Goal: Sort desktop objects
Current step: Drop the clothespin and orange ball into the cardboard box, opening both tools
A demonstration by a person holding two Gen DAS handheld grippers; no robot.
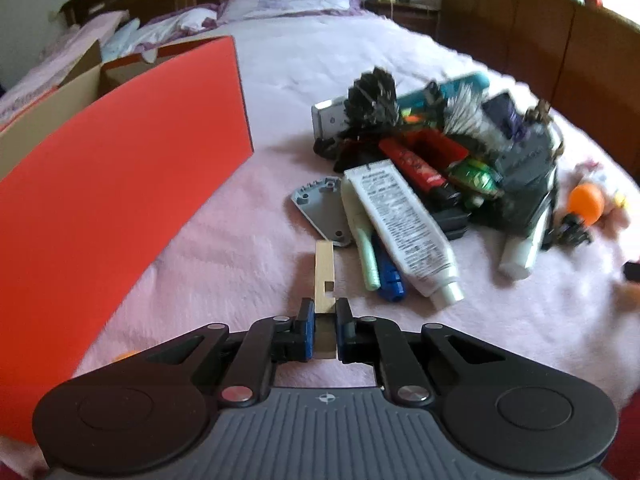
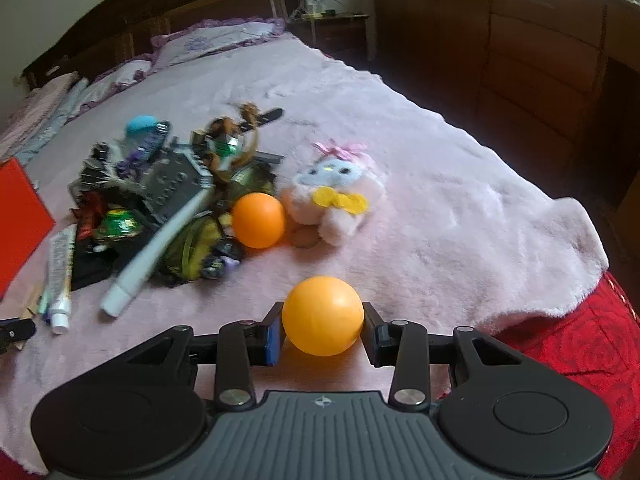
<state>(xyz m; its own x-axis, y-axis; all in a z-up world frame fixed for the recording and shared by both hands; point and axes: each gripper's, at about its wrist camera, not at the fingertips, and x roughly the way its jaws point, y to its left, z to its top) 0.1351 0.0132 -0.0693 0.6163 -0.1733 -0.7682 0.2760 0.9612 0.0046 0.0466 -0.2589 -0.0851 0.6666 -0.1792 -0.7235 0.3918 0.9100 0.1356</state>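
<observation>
— Two pickups are happening at once, as far as I can judge. The left hand-held gripper is pinching a small wooden piece, its blue pads pressing on the near end while the notched far end is sticking out toward the middle of the frame.

— And the right one?

— The right hand-held gripper is closing around an orange ball low in the centre of its view. The right pad seems to be touching the ball; whether the left pad is pressing yet, I cannot tell. A second orange ball is lying further up, just beside a plush toy.

— Where is everything sitting?

— On a bed with a pink blanket. The pile of mixed objects is filling the upper right of the left view, with a white tube lying at its near edge, close to the wooden piece.

— What is the next move calling for?

— Probably lifting both items clear and carrying them to a container. The red box is standing along the left of the left view, so the wooden piece is likely going there. The ball may roll away if the grip is loose.
</observation>
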